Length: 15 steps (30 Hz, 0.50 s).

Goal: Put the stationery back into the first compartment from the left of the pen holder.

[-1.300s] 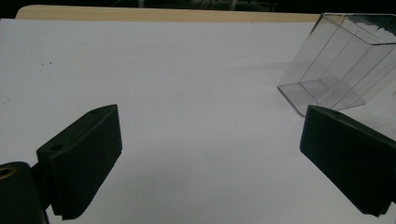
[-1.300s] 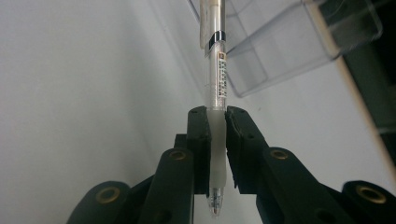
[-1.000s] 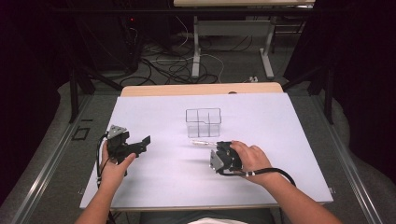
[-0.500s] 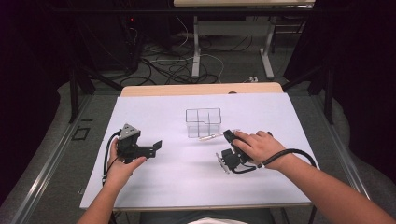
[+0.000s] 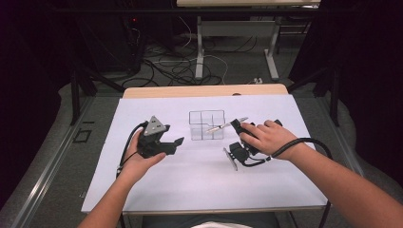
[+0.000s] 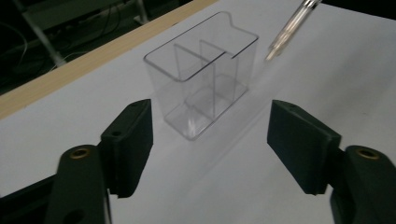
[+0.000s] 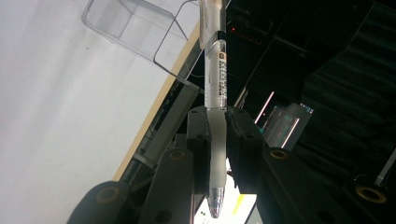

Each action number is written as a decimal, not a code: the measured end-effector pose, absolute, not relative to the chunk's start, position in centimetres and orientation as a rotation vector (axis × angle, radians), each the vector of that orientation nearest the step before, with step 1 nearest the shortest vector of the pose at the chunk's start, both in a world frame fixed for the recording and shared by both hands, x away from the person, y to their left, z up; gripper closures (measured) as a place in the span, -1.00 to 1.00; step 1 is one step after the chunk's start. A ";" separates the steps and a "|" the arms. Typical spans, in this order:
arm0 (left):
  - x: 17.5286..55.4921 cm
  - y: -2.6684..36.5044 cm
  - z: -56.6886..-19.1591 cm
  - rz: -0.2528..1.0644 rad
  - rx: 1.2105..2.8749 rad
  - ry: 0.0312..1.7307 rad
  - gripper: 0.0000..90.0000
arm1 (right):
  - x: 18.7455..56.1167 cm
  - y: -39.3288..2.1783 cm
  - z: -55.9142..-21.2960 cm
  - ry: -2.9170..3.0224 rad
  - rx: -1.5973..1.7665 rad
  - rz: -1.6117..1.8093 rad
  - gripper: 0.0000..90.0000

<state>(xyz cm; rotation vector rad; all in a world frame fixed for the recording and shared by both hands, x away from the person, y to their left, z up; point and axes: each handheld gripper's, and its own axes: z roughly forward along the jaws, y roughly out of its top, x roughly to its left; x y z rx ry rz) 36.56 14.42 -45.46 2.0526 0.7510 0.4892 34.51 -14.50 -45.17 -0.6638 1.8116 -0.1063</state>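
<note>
A clear plastic box [image 5: 206, 124] with inner dividers stands upright in the middle of the white table [image 5: 190, 185]. My right gripper [image 5: 236, 127] is shut on a clear pen [image 5: 227, 125], which hangs above the table just right of the box, one end over its right rim. In the right gripper view the pen [image 7: 215, 79] is pinched at its rubber grip, with the box [image 7: 135, 28] beyond. My left gripper [image 5: 178, 142] stands open a little left of the box and points at it. The left gripper view has the box [image 6: 201, 88] ahead between the spread jaws and the pen [image 6: 289, 28] at top right.
A wooden strip [image 5: 204, 90] runs along the table's far edge. Behind it are cables [image 5: 180, 61] on the floor and the legs of another table [image 5: 199, 47]. Each gripper trails a black cable [image 5: 304, 142].
The right gripper lifted the pen from the table and carried it up and back toward the box. The left gripper moved right, closer to the box.
</note>
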 end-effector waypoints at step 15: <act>36.9 8.9 -42.0 0.453 2.227 0.489 -0.06 | 33.3 -13.5 -45.2 1.790 -0.742 -0.092 0.77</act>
